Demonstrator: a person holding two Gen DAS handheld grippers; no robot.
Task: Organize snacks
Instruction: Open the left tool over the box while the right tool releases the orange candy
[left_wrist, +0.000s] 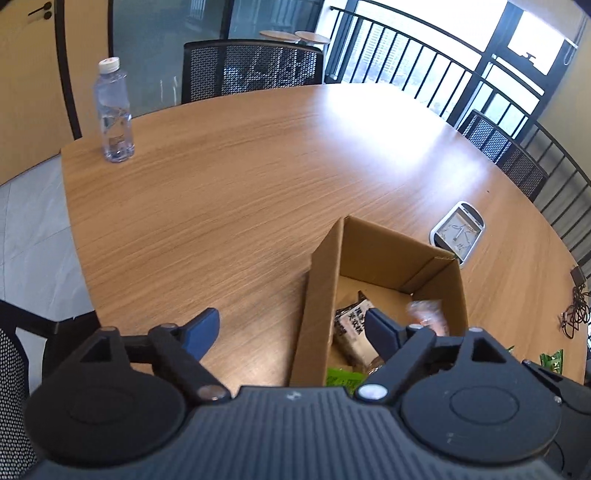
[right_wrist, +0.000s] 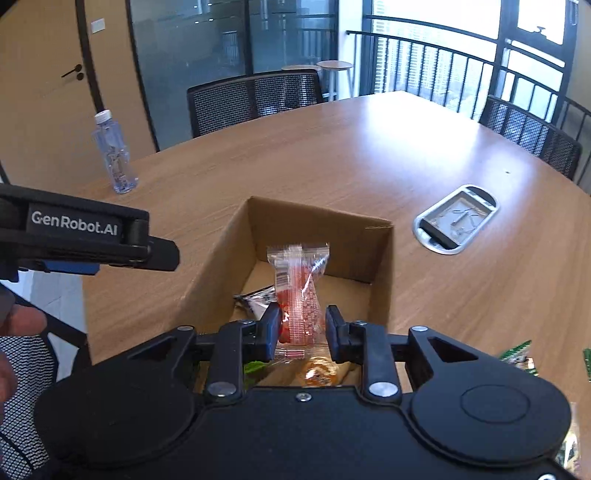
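An open cardboard box (right_wrist: 229, 254) (left_wrist: 321, 280) stands on the wooden table. My right gripper (right_wrist: 301, 328) is over the box, with its jaws a little apart around a clear packet of red snacks (right_wrist: 301, 288); the left pad touches it and a small gap shows at the right pad. In the box lie a black and white packet (left_wrist: 351, 325) (right_wrist: 255, 299), a green packet (left_wrist: 341, 378) and an orange one (right_wrist: 317, 371). My left gripper (left_wrist: 291, 328) is open and empty, straddling the box's left wall. It also shows in the right wrist view (right_wrist: 92, 236).
A water bottle (left_wrist: 114, 114) (right_wrist: 114, 155) stands at the table's far left. A cable hatch (left_wrist: 458, 232) (right_wrist: 456, 218) is set into the table right of the box. Green snack packets (right_wrist: 519, 356) (left_wrist: 552, 362) lie at the right. Mesh chairs (left_wrist: 253, 68) ring the table.
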